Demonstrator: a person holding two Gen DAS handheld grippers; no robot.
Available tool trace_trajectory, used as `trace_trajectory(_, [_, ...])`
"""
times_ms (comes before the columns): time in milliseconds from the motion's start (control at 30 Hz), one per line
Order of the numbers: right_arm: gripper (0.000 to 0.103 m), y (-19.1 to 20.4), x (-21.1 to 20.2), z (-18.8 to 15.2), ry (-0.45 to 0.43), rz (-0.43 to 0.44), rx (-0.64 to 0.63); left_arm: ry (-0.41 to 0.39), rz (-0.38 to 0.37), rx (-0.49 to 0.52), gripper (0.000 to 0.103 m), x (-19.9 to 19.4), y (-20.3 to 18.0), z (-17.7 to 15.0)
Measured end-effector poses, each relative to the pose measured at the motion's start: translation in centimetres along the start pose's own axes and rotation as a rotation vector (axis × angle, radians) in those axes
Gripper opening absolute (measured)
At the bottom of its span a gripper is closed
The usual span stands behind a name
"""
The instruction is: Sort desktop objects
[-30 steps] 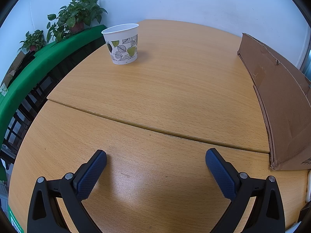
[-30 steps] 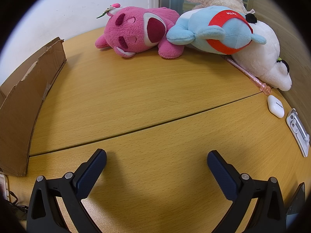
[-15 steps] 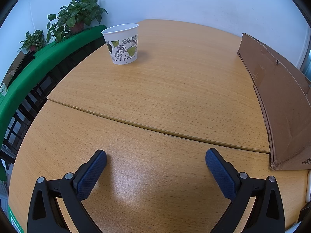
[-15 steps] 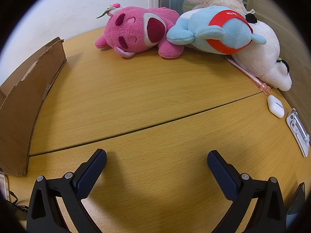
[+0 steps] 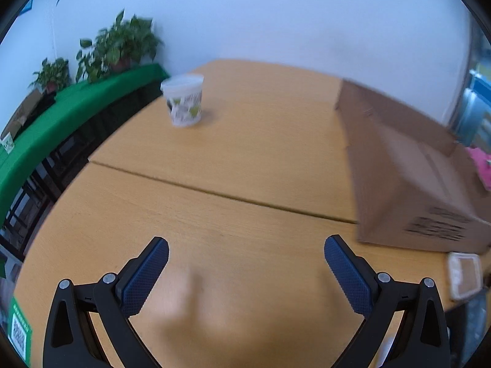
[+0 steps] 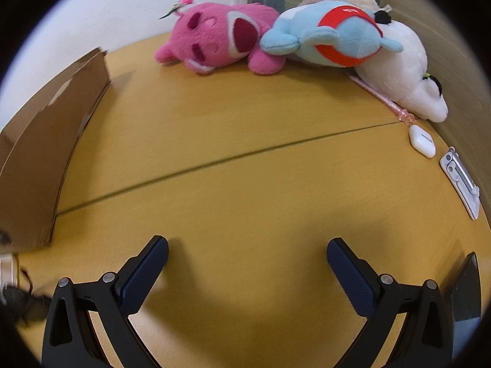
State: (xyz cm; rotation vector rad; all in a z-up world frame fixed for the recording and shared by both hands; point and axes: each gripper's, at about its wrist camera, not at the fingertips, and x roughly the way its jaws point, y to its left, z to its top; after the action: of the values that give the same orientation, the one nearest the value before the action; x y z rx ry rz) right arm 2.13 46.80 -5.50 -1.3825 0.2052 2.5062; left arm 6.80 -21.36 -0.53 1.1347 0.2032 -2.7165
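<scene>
A leaf-patterned paper cup (image 5: 184,101) stands upright far ahead and left of my left gripper (image 5: 246,253), which is open and empty above the wooden table (image 5: 233,159). A brown cardboard box (image 5: 408,171) sits to its right. My right gripper (image 6: 247,253) is open and empty too. Far ahead of it lie a pink plush (image 6: 218,40), a blue plush with a red band (image 6: 334,35) and a white plush (image 6: 408,70). At the right edge are a pink pen (image 6: 383,101), a white earbud case (image 6: 423,141) and a silver clip (image 6: 462,181).
The cardboard box (image 6: 43,159) shows at the left of the right wrist view. A small clear-lidded container (image 5: 463,276) lies near the box's front corner. Potted plants (image 5: 119,46) stand on a green shelf (image 5: 61,122) beyond the table's left edge. A dark flat object (image 6: 466,288) sits at the near right.
My left gripper has risen and tilted, so the cup and box sit lower in a blurred view. The right gripper has shifted slightly. Both stay open.
</scene>
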Motion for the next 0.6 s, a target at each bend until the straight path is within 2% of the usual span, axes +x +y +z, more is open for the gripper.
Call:
trace_trajectory(100, [0.101, 0.8, -2.3, -1.6, -0.022, 0.099, -0.053, -0.086, -0.068, 0.033, 0.103, -6.4, -2.2, -0.9])
trace_trajectory(233, [0.101, 3.6, -8.8, -3.9, -0.126, 0.29, -0.197, -0.094, -0.205, 0.146, 0.103, -12.9, -6.2, -3.2])
trace_trajectory(333, [0.101, 7.6, -15.2, -6.7, -0.208, 0.45, -0.414, -0.019, -0.381, 0.165, 0.103, -14.9, -9.2, -5.9])
trace_trajectory(433, [0.102, 12.5, -20.4, -10.9, -0.224, 0.652, -0.653, 0.156, -0.581, 0.158, 0.103, -14.3, -12.4, -10.0])
trace_trajectory(467, [0.102, 14.1, -21.3, -12.5, -0.201, 0.739, -0.709, 0.187, -0.605, 0.176, 0.103, -14.2, -13.4, -11.2])
trace_trajectory(533, [0.102, 17.8, -21.9, -16.1, -0.107, 0.891, -0.798, 0.213, -0.599, 0.213, 0.103, -14.3, -14.8, -13.4])
trace_trajectory(567, [0.102, 19.3, -21.7, -17.3, -0.075, 0.917, -0.83, 0.2, -0.563, 0.233, 0.103, -14.4, -15.1, -13.9])
trace_trajectory(600, [0.102, 20.9, -21.5, -18.7, -0.052, 0.92, -0.87, 0.185, -0.563, 0.237, 0.103, -14.5, -15.1, -14.2])
